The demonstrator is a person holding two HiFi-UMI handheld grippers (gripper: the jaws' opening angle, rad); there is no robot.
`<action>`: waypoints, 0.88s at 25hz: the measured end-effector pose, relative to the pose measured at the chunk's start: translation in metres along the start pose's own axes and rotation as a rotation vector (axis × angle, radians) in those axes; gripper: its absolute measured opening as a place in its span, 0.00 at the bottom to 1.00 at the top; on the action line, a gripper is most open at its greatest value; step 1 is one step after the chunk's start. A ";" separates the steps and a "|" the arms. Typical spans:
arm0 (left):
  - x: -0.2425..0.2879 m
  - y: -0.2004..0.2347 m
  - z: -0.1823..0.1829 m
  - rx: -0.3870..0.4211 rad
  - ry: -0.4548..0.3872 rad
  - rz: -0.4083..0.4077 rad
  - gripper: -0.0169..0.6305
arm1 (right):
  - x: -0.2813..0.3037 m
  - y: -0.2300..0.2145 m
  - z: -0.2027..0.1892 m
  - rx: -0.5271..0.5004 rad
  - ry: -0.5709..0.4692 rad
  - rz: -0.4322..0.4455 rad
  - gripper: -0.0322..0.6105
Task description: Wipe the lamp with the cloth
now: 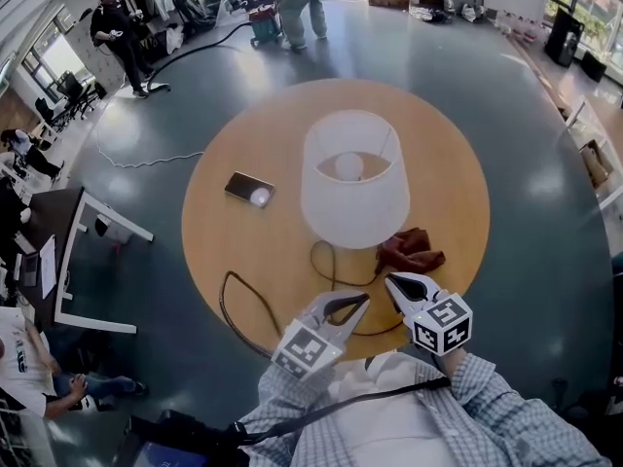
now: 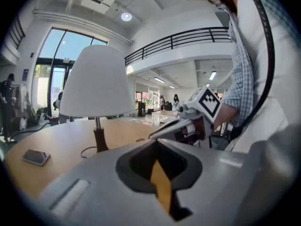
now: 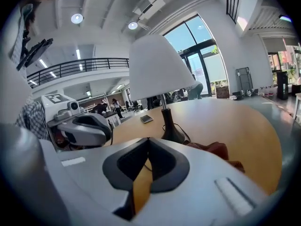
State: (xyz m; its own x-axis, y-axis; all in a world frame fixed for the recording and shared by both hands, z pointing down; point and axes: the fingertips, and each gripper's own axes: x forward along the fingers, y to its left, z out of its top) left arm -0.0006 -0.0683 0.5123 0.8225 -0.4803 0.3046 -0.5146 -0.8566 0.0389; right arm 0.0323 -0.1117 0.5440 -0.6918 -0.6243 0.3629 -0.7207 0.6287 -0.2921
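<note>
your left gripper (image 1: 360, 302) and right gripper (image 1: 392, 281) are both shut tight, nothing between the jaws, side by side over the near edge of the table (image 1: 443, 173). the lamp (image 1: 354, 188) stands mid-table. the cloth (image 1: 411, 251) lies crumpled just beside its base, ahead of the right gripper and untouched.

Open office hall: desks (image 1: 37, 224), mezzanine (image 2: 188, 36)

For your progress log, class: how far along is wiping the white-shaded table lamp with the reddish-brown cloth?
Done: nothing yet; the crumpled reddish-brown cloth lies on the round wooden table beside the white-shaded lamp. In hand: nothing; left gripper and right gripper are shut, empty. Left: grasping the cloth, then wiping.
</note>
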 end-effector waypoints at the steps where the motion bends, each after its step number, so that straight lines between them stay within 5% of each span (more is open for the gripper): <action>1: 0.002 -0.003 -0.005 -0.012 0.006 -0.008 0.03 | 0.002 0.004 -0.001 0.000 0.002 0.009 0.06; 9: 0.003 -0.006 -0.012 -0.072 0.004 -0.014 0.03 | 0.003 0.018 -0.006 0.002 0.011 0.048 0.06; 22: 0.007 -0.010 -0.016 -0.061 0.032 -0.042 0.03 | 0.007 0.018 -0.011 -0.005 0.040 0.057 0.05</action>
State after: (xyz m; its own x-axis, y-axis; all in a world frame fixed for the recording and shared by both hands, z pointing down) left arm 0.0063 -0.0605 0.5296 0.8359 -0.4375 0.3315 -0.4948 -0.8621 0.1098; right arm 0.0147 -0.0994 0.5510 -0.7295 -0.5679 0.3812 -0.6795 0.6654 -0.3091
